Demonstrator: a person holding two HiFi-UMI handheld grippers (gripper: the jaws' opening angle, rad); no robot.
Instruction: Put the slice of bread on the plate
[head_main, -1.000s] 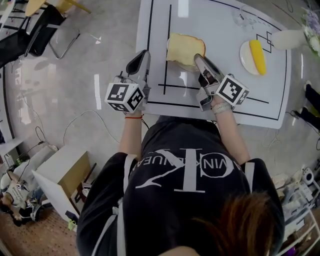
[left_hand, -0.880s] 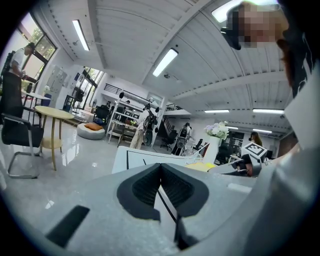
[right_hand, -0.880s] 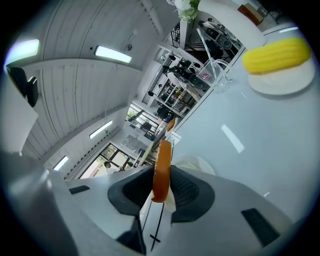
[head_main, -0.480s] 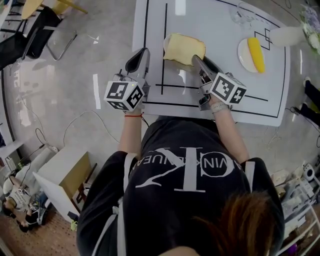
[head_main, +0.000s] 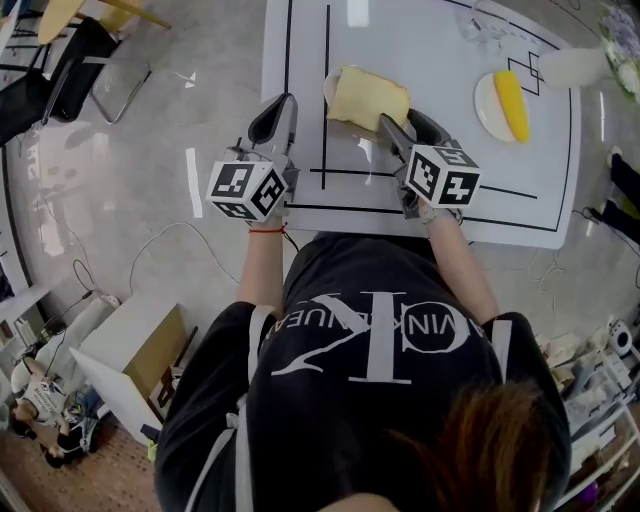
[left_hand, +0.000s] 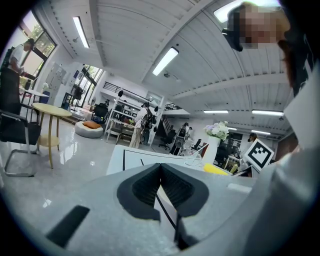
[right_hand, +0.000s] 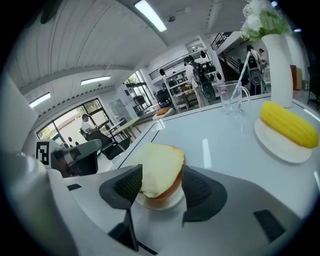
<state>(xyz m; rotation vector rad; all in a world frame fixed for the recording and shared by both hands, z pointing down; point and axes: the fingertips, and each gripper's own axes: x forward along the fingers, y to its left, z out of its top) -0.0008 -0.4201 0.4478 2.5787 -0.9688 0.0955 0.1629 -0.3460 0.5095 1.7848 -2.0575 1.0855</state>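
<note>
Resting on round plate (right_hand: 167, 202), spongy squarish bread (right_hand: 159, 167)

I counted one slice of bread (head_main: 368, 98), one corn cob (head_main: 511, 105), and two plates: the bread plate (head_main: 328, 88) and the corn plate (head_main: 485, 106). There was also one glass (right_hand: 231, 97), one vase (right_hand: 277, 65) and one table (head_main: 430, 45). I held two grippers, a left gripper (head_main: 284, 102) and a right gripper (head_main: 402, 118).

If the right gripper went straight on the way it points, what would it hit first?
Most likely the slice of bread, lying on the plate right between the jaws of the right gripper, which have just been opening and no longer seem to press it.
</note>
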